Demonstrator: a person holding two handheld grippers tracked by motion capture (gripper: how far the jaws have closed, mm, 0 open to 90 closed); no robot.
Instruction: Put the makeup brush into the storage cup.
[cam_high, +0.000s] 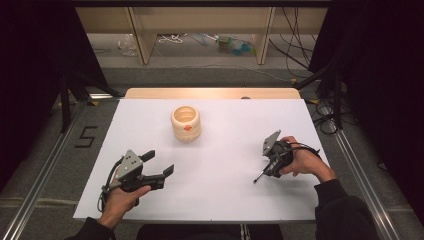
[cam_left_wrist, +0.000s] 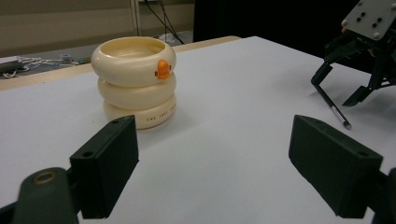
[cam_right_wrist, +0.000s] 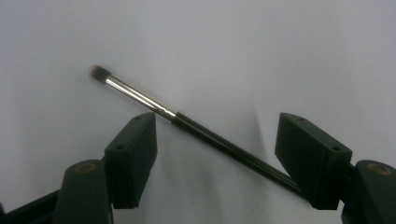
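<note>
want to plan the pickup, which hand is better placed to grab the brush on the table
Right. The right tongs already straddle the brush, open, one jaw on each side of its black handle as it lies on the table. The left tongs are open too, off to the side.
</note>
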